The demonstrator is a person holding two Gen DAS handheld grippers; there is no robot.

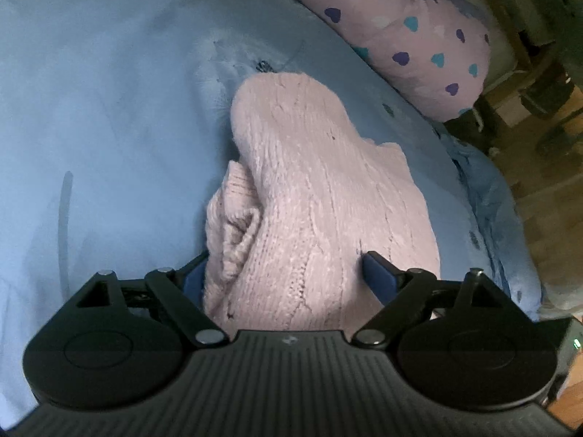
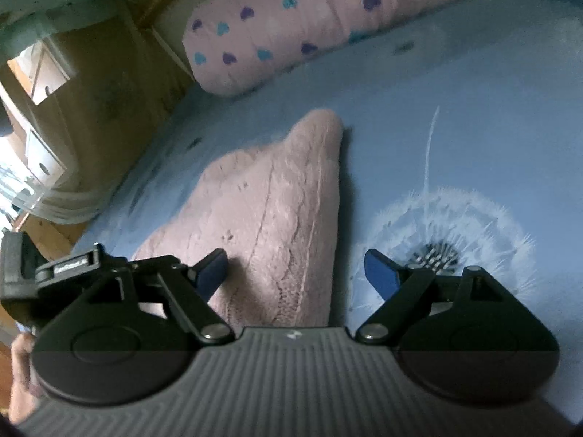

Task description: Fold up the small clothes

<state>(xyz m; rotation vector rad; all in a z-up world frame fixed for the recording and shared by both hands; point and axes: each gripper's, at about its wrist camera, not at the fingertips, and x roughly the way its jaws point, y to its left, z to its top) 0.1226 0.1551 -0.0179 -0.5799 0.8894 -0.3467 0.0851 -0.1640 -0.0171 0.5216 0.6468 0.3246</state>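
On a blue bedsheet (image 2: 473, 116) beside a heart-print pillow (image 1: 408, 36), a pink knitted sweater (image 1: 320, 196) lies partly folded, apparently needing further folds. The left gripper (image 1: 284, 273) straddles its near end, jaws wide, gripping nothing; the right gripper (image 2: 295, 269), equally wide, hovers empty over its edge.

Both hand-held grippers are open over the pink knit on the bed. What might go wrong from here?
1. The cuff bunched at the pink knit's left edge may spoil the fold.
2. The left hand-held gripper may pinch several layers.
3. The right hand-held gripper straddles the knit's edge and may catch the blue bedsheet.
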